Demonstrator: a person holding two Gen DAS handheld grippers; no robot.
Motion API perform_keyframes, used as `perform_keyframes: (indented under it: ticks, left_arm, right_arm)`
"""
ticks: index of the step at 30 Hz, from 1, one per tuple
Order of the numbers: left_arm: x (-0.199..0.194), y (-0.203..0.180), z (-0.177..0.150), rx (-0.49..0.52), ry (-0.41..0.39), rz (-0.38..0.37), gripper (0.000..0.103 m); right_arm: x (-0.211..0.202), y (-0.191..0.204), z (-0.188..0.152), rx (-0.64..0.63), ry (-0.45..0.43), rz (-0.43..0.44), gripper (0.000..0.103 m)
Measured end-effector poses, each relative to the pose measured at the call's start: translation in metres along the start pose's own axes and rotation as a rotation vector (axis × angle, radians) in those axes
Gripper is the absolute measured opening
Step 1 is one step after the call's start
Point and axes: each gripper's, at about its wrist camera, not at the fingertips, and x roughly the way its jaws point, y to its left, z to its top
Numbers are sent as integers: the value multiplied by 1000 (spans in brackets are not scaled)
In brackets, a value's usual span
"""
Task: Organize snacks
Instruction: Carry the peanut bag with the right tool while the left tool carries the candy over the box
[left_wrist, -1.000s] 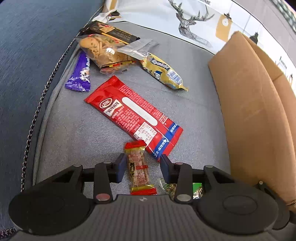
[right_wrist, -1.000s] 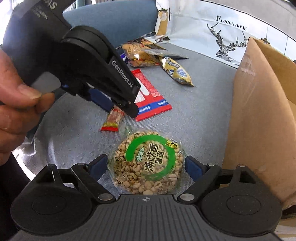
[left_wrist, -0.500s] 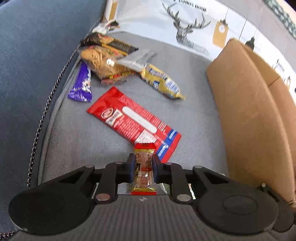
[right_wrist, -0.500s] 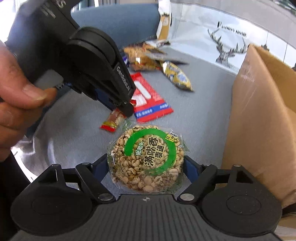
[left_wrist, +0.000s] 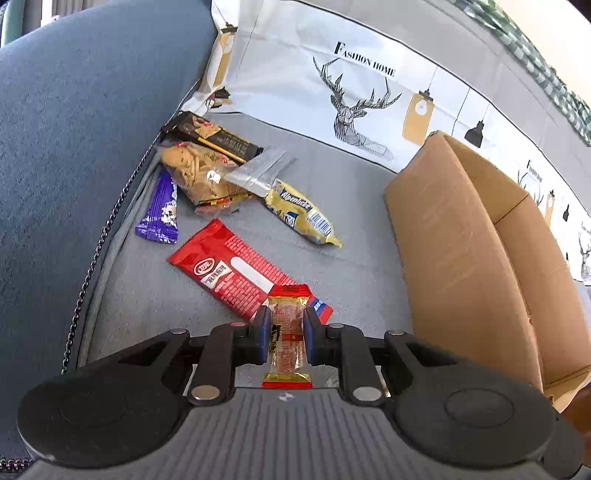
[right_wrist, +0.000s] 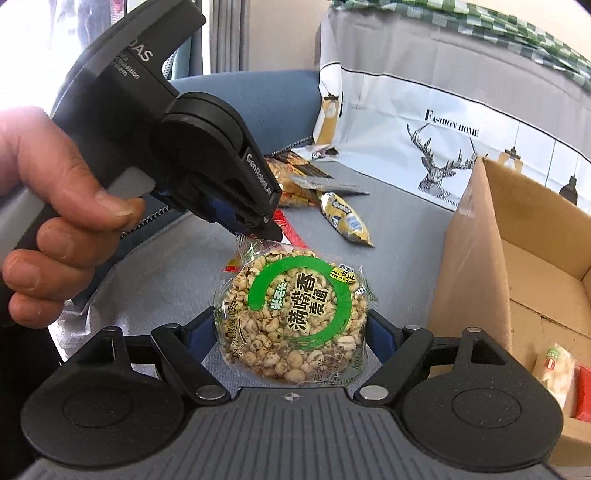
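Note:
My left gripper (left_wrist: 286, 338) is shut on a small red-and-gold candy bar (left_wrist: 287, 341) and holds it lifted above the grey sofa seat (left_wrist: 354, 236). My right gripper (right_wrist: 291, 332) is shut on a round puffed-grain cake in a clear wrapper with a green ring (right_wrist: 295, 314), also off the seat. The left gripper's body (right_wrist: 192, 147) and the hand holding it fill the left of the right wrist view. An open cardboard box (right_wrist: 517, 266) stands to the right, with packets inside at its bottom.
On the seat lie a long red packet (left_wrist: 236, 275), a gold packet (left_wrist: 303, 216), a purple bar (left_wrist: 160, 208), a clear biscuit bag (left_wrist: 199, 177) and a dark bar (left_wrist: 218, 138). A blue sofa arm (left_wrist: 74, 147) rises at the left. The box (left_wrist: 472, 251) walls the right side.
My left gripper closed on the small candy bar and lifted it off the seat. My right gripper rose with the grain cake, bringing the box's inside into view.

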Motion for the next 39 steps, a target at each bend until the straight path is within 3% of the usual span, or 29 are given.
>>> perform_keyframes:
  ticks: [10,17,20,27,33,39]
  left_arm:
    - [-3,3,0,-12,-12,-3,20]
    - [-12,4,4,-56,-73,-23,20]
    - [-18,-2,6,-59,-109,-30,20]
    - [-32,-25,10,-17,-214,-44,20]
    - [-39,-59,14,24,-309,-73,20]
    - [-36,-107,14,56,-382,-143,20]
  right_arm:
    - [2,2,-2,-4,-15,-9,83]
    - [-36,-8,18,-23,-148,-19,83]
    - [-57,-28,36,5,-214,-19,82]
    - [-88,-96,55,32,-350,-160,82]
    - [-97,-157,32,181,-321,-283,82]
    - [-115,-192,20,214,-319,-334,82]
